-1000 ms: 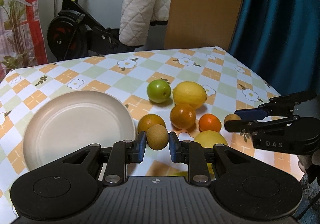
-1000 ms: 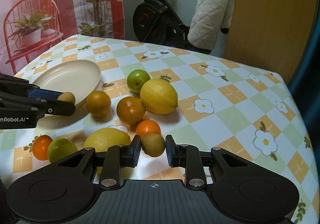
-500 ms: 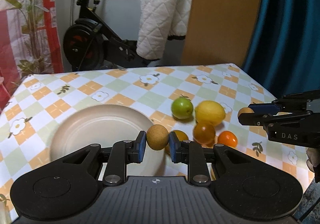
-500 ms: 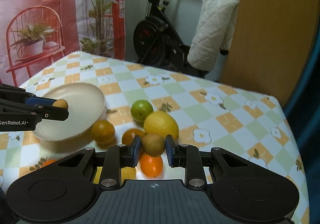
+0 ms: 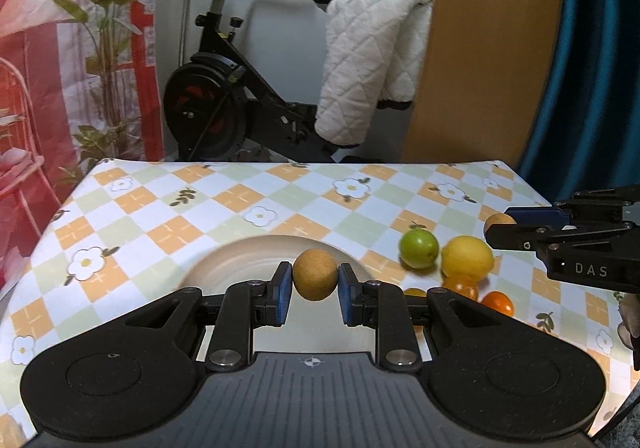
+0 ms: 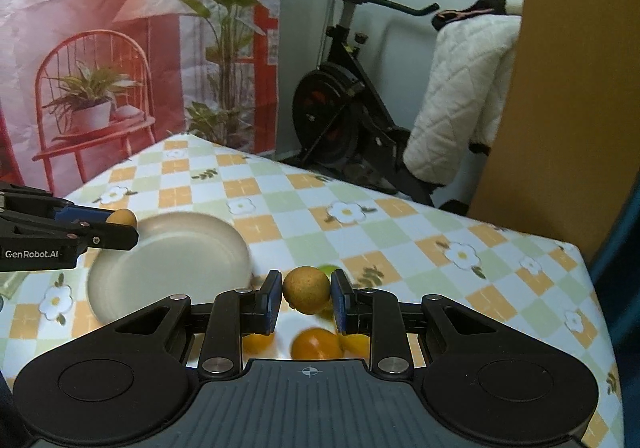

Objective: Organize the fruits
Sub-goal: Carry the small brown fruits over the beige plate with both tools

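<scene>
1. The left claw (image 5: 314, 293) is clamped on a small round brown fruit (image 5: 315, 274), its blue pads (image 5: 283, 293) pressing both sides of it.

2. The right claw (image 6: 305, 301) is likewise clamped on a second small brown fruit (image 6: 306, 289), held the same way between its pads.

3. The plate (image 5: 224, 268) is the likely goal. It sits on the checked tablecloth (image 5: 168, 216), in the near left part of the table, and it looks bare.

4. In the left wrist view, the left claw's fruit hangs directly over the plate's far rim, so the plate lies straight ahead and below it. This claw is plainly the nearer of the two.

5. In the right wrist view, the plate (image 6: 168, 268) lies to the left of the right claw and a little farther off. That claw hangs over the loose pile instead.

6. The pile sits to the right of the plate: a green fruit (image 5: 418, 249), a lemon (image 5: 467, 258), an orange (image 5: 460, 285) and a small tangerine (image 5: 498, 302), close together, some touching.

7. Both held fruits are round, so there is no long axis to line up. My judgement is that the left claw needs only a short drop, while the right one must travel left, clear of its partner.
</scene>
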Available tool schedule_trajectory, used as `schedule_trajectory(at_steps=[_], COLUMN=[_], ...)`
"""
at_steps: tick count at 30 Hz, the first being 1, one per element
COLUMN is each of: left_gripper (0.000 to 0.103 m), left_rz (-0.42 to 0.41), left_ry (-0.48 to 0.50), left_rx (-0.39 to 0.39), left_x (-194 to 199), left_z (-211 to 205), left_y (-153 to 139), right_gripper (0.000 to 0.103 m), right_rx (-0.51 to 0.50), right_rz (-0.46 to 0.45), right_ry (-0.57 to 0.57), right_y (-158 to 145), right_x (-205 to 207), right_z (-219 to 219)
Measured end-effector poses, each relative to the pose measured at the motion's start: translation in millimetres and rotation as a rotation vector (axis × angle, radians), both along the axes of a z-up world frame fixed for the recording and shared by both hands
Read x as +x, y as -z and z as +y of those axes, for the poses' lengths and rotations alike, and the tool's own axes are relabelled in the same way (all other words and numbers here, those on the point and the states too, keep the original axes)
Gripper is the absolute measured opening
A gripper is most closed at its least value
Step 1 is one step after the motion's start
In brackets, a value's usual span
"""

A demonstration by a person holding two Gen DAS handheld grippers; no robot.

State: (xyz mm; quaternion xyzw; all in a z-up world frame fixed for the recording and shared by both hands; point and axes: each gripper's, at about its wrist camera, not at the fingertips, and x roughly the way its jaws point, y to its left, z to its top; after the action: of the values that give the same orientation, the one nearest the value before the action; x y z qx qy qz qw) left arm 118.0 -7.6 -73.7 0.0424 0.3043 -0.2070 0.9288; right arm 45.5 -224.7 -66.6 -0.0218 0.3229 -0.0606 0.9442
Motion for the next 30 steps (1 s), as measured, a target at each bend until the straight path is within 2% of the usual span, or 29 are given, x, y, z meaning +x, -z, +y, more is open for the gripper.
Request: schedule_trajectory(at_steps=[8, 14, 23, 30], left_gripper=[0.026, 0.026, 0.026, 0.026], left_rz=[0.007, 0.037, 0.114, 0.151], left_ry=[-0.060, -0.086, -0.093, -0.095], left_rx=[0.005, 0.018, 0.050, 0.072], left_x=[13, 27, 51, 64], left_z=[30, 44, 45, 43], left_y=[0, 8, 37, 51], right_gripper=[0.024, 0.024, 0.024, 0.024], right_rx=[0.028, 0.030, 0.041, 0.059], right_rz=[-0.004, 0.036, 0.171, 0.223], right_ry=[-0.061, -0.120, -0.163, -0.140], right_y=[-3, 6, 49, 73], right_x=[32, 65, 108, 124], right_z=[26, 49, 71, 67])
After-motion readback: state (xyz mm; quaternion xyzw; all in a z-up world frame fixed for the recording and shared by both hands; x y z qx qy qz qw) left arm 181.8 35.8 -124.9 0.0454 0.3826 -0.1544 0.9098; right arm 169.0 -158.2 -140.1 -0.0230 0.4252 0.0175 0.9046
